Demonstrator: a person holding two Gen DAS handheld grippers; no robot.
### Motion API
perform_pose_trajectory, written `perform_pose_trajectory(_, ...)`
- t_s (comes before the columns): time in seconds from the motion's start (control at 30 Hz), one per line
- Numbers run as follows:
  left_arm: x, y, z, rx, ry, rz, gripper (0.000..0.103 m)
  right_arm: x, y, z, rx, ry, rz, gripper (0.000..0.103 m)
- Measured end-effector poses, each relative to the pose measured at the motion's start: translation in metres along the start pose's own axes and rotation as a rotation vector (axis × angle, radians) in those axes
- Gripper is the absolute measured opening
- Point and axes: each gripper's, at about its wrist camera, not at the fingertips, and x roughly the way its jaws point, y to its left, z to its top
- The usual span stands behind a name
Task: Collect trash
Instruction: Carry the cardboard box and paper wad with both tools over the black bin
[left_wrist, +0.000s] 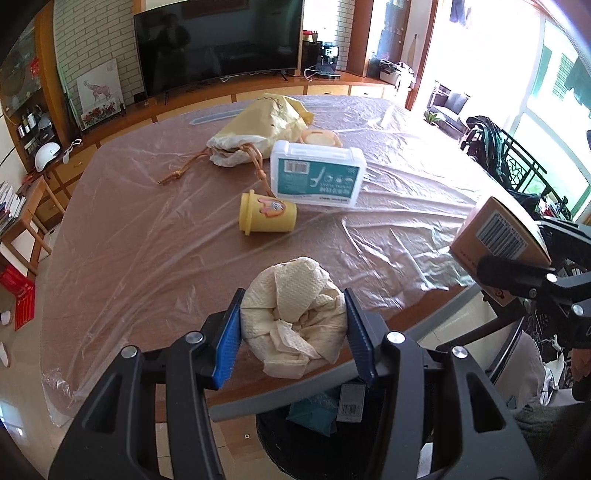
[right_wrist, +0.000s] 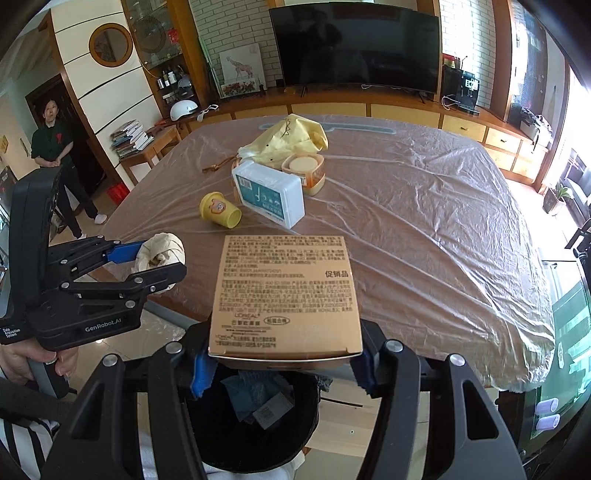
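Crumpled cream paper towel (left_wrist: 295, 314) sat pinched between the blue pads of our left gripper (left_wrist: 293, 332), carried off the plastic-covered table (left_wrist: 147, 240) so it hung over the black bin (left_wrist: 332, 443) below, ready, we judged, to drop. A yellow cup (left_wrist: 266, 216) and white plastic case (left_wrist: 316, 173) remained on the table.

From the right wrist, our right gripper (right_wrist: 282, 365) clamped a gold cardboard box (right_wrist: 286, 295) by its near edge, held flat above the same bin (right_wrist: 258, 424), where blue wrappers already lay.
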Motion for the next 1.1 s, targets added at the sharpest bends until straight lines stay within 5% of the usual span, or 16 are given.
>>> perform_pose_trajectory(1.1, -0.022, -0.022, -0.055, 0.102, 0.037, -0.013, 0.052, -0.015, 0.023, -0.057, -0.087, 0.079, 0.02, 0.058)
